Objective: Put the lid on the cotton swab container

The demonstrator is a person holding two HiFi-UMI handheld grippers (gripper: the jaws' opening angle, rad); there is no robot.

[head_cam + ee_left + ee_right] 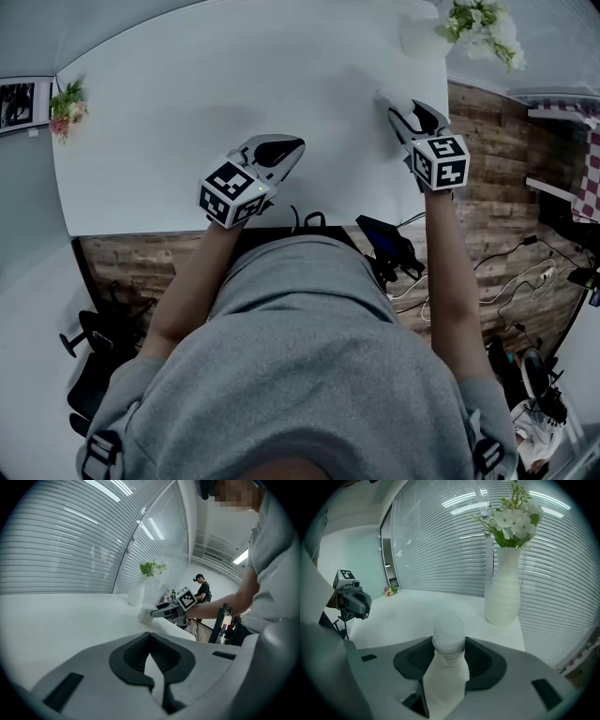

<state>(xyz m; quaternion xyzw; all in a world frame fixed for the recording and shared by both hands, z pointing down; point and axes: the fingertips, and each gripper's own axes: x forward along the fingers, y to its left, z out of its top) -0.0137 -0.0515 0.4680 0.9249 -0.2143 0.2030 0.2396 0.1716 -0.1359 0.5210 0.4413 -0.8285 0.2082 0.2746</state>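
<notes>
Between the jaws of the right gripper [401,114] sits the cotton swab container [449,641], pinched at its sides. Its long axis runs along the line the gripper points, and its rounded end projects past the tips. It is frosted white plastic, cylindrical, with a ribbed band at mid-length. The part beyond that band may be the lid; this cannot be confirmed, and no separate lid is seen. The left gripper [151,641] lies well apart to the left over the smooth white surface [187,112], jaws pressed together on nothing. A ridged white vase [502,592] stands beyond the right gripper, to its right. Judgement: the right hand is the working hand.
</notes>
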